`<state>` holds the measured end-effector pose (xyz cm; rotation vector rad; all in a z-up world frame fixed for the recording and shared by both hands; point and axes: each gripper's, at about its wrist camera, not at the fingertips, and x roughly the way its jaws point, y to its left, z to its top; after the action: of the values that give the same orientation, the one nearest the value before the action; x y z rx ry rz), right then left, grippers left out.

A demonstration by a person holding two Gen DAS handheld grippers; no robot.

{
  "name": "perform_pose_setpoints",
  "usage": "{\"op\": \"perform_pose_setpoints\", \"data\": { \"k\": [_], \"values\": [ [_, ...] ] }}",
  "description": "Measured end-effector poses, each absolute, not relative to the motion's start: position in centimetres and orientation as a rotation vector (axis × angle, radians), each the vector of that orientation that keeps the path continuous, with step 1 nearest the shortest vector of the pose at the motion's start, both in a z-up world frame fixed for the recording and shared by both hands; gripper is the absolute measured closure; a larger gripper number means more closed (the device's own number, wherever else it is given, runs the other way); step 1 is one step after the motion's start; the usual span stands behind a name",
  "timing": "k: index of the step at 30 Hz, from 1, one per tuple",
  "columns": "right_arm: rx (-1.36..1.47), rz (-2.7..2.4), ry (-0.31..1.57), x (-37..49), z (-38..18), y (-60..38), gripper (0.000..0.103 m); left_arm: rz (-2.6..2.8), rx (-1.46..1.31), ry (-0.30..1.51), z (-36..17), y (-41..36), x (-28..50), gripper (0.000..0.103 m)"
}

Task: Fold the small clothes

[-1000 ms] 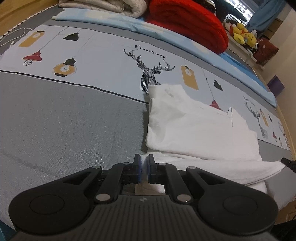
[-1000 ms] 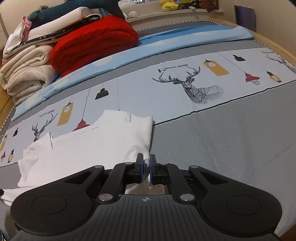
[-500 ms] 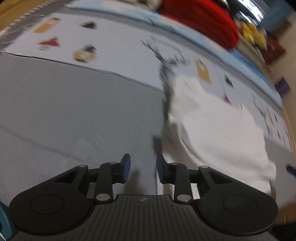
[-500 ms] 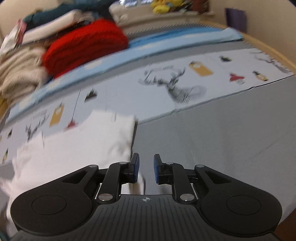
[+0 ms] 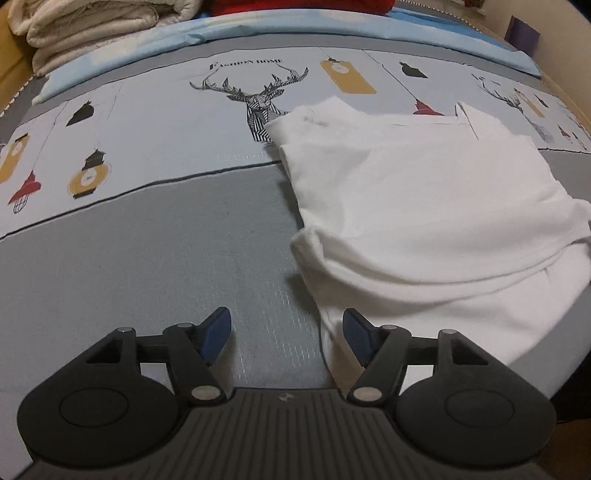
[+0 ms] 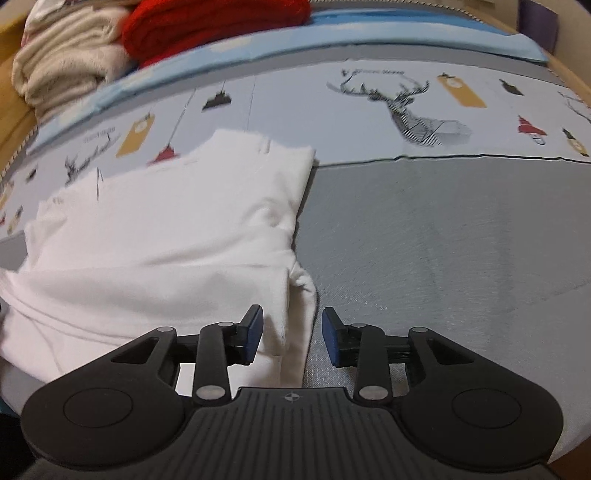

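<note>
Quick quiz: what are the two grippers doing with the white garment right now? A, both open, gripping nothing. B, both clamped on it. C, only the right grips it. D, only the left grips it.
A: the left gripper and the right gripper both show parted jaws, and the white garment lies loose on the bed.

Red blanket blurred, cropped by top edge

Both cameras sit low over the bed, each looking forward along its own fingers toward the stacked blankets at the far edge. The left wrist view has the white garment right of its left gripper; the right wrist view has the garment left of its right gripper. Both share that garment, close up, and the deer print beyond it.
</note>
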<state>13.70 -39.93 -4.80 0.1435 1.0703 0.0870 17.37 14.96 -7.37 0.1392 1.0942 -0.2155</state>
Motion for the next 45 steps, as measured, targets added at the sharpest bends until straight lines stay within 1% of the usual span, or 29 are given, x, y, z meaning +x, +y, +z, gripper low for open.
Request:
{"op": "perform_pose_setpoints", "data": {
  "k": [4,5,6,7,8,9,13,15,16,18,19,20,21,22,23,24,27,29,30,35,39,42,43,44,45],
  "values": [
    [0.164,0.122,1.097,14.7,-5.4,-39.3,0.067,-0.236,0.120,1.030,-6.6,14.5,18.3,0.032],
    [0.177,0.144,1.104,15.0,-5.5,-39.2,0.070,-0.235,0.129,1.009,-6.5,14.4,18.5,0.037],
    [0.192,0.167,1.104,15.2,-5.5,-39.0,0.091,-0.235,0.134,0.991,-6.4,14.1,19.1,0.042],
    [0.211,0.178,1.093,15.5,-5.3,-39.0,0.098,-0.239,0.132,0.972,-6.3,14.0,19.3,0.066],
    [0.253,0.181,1.072,15.8,-5.0,-39.3,0.098,-0.249,0.118,0.962,-6.1,14.0,19.6,0.099],
    [0.322,0.177,1.038,16.1,-4.6,-39.9,0.098,-0.251,0.094,0.949,-5.9,14.1,20.1,0.102],
    [0.630,0.079,0.827,17.2,-3.0,-43.6,0.099,-0.155,-0.013,0.873,-4.7,15.3,21.5,0.103],
    [0.661,-0.013,0.766,17.4,-2.7,-44.5,0.098,-0.113,-0.047,0.901,-4.9,15.8,22.2,0.103],
    [0.630,-0.042,0.766,17.7,-2.6,-44.5,0.096,-0.110,-0.053,0.920,-5.0,15.9,22.5,0.103],
    [0.554,-0.051,0.799,18.3,-2.7,-43.9,0.094,-0.134,-0.111,0.973,-5.4,16.8,23.0,0.094],
    [0.508,-0.041,0.827,18.6,-2.9,-43.5,0.094,-0.150,-0.144,1.004,-5.6,17.4,23.0,0.084],
    [0.454,-0.032,0.855,18.8,-3.1,-43.0,0.094,-0.144,-0.156,1.022,-5.7,17.8,23.0,0.079],
    [0.408,-0.023,0.873,18.9,-3.2,-42.8,0.093,-0.130,-0.146,1.022,-5.6,18.2,22.8,0.070],
    [0.375,-0.018,0.882,18.9,-3.2,-42.9,0.092,-0.125,-0.135,1.019,-5.5,18.6,22.7,0.066],
    [0.337,-0.014,0.889,18.7,-3.3,-43.1,0.088,-0.127,-0.135,1.019,-5.4,19.0,22.3,0.063],
    [0.313,-0.009,0.896,18.6,-3.3,-43.3,0.085,-0.136,-0.147,1.026,-5.4,19.5,22.3,0.062],
    [0.267,0.003,0.917,17.8,-3.5,-44.4,0.081,-0.187,-0.150,1.060,-5.9,20.2,22.0,0.058],
    [0.236,0.044,0.955,17.6,-4.2,-44.4,0.080,-0.224,-0.124,1.073,-6.1,19.9,21.6,0.046],
    [0.206,0.070,0.981,17.3,-4.5,-44.2,0.080,-0.237,-0.111,1.073,-6.2,19.6,21.5,0.045],
    [-0.062,0.157,1.027,16.4,-5.9,-40.8,0.080,-0.257,-0.066,1.067,-6.7,17.4,21.6,0.045],
    [-0.096,0.196,0.987,16.4,-5.6,-39.1,0.079,-0.245,-0.039,1.063,-7.0,15.4,22.3,0.044],
    [-0.101,0.193,0.969,17.1,-5.5,-38.3,0.075,-0.249,-0.028,1.043,-6.9,14.1,22.6,0.045],
    [-0.100,0.190,0.966,17.3,-5.5,-38.2,0.074,-0.253,-0.023,1.034,-6.8,13.8,22.7,0.050],
    [-0.097,0.187,0.960,17.5,-5.4,-37.9,0.074,-0.254,-0.021,1.027,-6.7,13.6,22.7,0.063],
    [-0.093,0.184,0.954,17.7,-5.3,-37.6,0.074,-0.252,-0.024,1.023,-6.7,13.5,22.8,0.072]
  ]
}}
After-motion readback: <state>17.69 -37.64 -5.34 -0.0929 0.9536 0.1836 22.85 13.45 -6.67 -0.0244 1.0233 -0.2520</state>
